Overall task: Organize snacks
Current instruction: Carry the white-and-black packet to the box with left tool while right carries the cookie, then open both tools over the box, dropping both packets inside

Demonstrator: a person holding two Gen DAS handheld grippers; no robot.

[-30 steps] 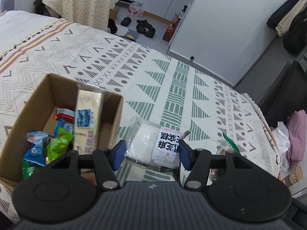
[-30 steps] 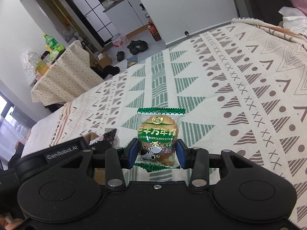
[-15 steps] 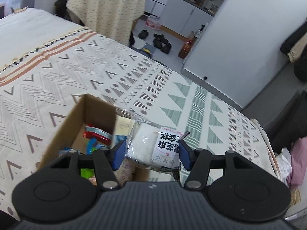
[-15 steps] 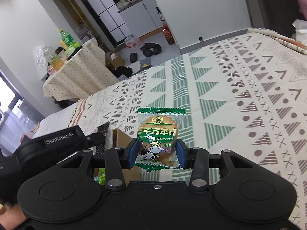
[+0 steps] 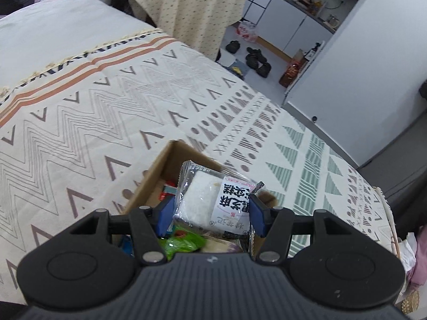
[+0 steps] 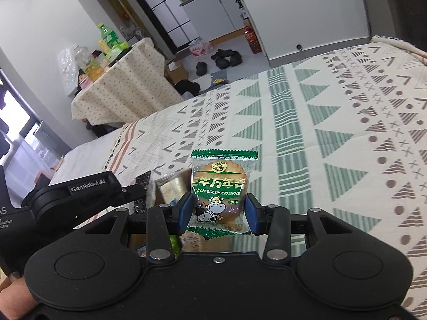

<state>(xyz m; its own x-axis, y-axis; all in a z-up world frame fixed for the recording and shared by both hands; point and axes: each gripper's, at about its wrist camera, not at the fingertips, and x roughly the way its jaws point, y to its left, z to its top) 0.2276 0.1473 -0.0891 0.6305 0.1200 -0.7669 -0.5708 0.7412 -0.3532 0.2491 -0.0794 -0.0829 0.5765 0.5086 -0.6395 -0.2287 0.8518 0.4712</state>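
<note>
Cardboard first: in the left wrist view an open cardboard box (image 5: 154, 176) sits on the patterned bedspread (image 5: 106, 112), and the left claw (image 5: 210, 210) hangs right above it, its blue pads (image 5: 165, 213) clamped on both sides of a clear-wrapped white rice cake packet (image 5: 213, 202). Bold black Chinese characters run down the packet's white label (too skewed for me to read them surely). Below the packet, inside the box, a green wrapper (image 5: 181, 242) and a red one (image 5: 168, 190) peek out among other snacks. Dark shoes (image 5: 256, 58) lie on the floor beyond the bed.

Over to the right wrist view: the right claw (image 6: 219, 214) grips a green-edged biscuit packet (image 6: 220, 186) upright between its blue pads (image 6: 250, 214), with white Chinese lettering across the middle, a cartoon cow beneath it and a round yellow logo on top. At left the other gripper's black body reads "GenRobot.AI" (image 6: 88, 184), and a bare hand (image 6: 16, 293) shows at the frame's lower left corner. Part of the box (image 6: 170, 186) shows just behind the biscuit packet, on the bedspread. Farther back, green bottles (image 6: 106, 37) stand on a table (image 6: 128, 85) under a dotted cloth.
</note>
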